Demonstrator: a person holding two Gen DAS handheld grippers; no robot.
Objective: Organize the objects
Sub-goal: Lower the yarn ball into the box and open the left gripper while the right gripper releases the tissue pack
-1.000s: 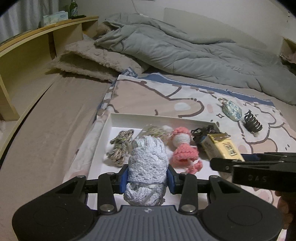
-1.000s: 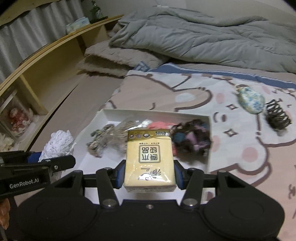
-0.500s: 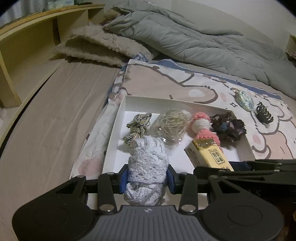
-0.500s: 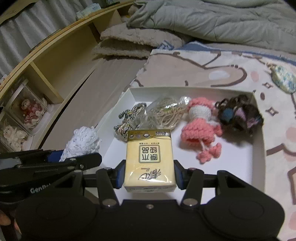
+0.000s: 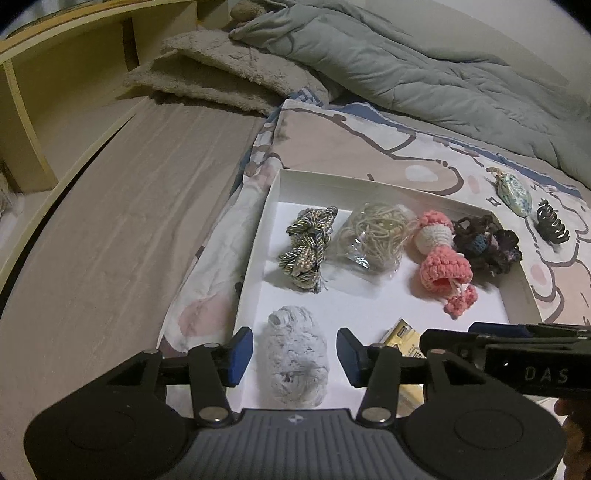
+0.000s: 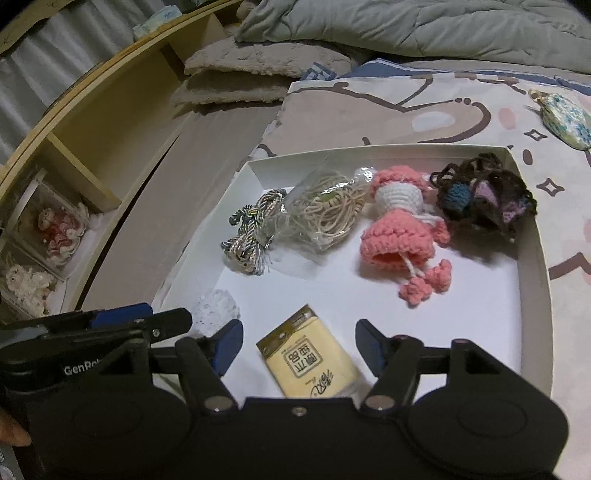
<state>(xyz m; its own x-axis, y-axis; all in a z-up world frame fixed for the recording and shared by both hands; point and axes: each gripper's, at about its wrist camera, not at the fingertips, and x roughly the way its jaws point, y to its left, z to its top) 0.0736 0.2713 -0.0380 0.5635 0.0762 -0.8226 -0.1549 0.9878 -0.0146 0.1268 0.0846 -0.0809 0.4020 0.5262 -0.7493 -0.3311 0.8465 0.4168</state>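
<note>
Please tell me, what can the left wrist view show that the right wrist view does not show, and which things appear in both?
Only the left wrist view shows the black claw hair clip lying on the bedspread. Only the right wrist view shows the plush toys in the shelf compartments. Both show the white tray, the pink crocheted doll, the white lace roll, the yellow tissue pack, and both grippers open.

The left wrist view looks forward and steeply down, close over the near left corner of the shallow white cardboard tray (image 5: 515, 291) on the bed. The right wrist view faces the same way from just beside it, over the tray's (image 6: 532, 273) near middle. Both views share the tray's interior and the grey quilted duvet (image 5: 424, 70) (image 6: 424, 26) beyond.
</note>
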